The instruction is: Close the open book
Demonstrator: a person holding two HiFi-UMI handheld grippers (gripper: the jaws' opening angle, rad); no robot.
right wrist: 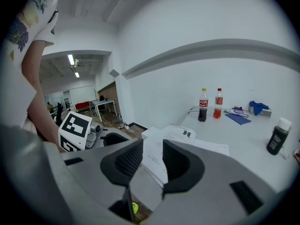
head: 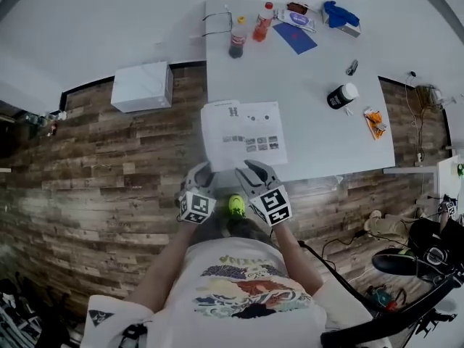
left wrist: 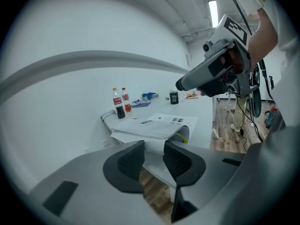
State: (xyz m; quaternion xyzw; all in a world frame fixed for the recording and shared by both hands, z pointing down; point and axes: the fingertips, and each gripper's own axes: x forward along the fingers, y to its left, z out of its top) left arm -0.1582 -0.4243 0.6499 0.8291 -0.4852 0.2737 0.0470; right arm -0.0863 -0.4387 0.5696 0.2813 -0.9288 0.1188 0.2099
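Note:
A white book (head: 243, 133) lies near the front edge of the white table (head: 319, 133), printed pages up. From the left gripper view the book (left wrist: 157, 124) is a low stack with a page curling at its right end. Both grippers hang in the air just off the table's front edge, side by side and pointing at the book. The left gripper (head: 201, 171) (left wrist: 153, 159) is open with nothing between its pads. The right gripper (head: 252, 169) (right wrist: 152, 159) is open too, with nothing between its pads. Neither touches the book (right wrist: 187, 142).
At the table's far end stand a cola bottle (head: 238, 40) and a red drink bottle (head: 263, 22), with a blue folder (head: 294, 38) and blue cloth (head: 339, 13). A black jar (head: 341, 95) stands at the right. A white box (head: 143, 85) sits on the wooden floor, left.

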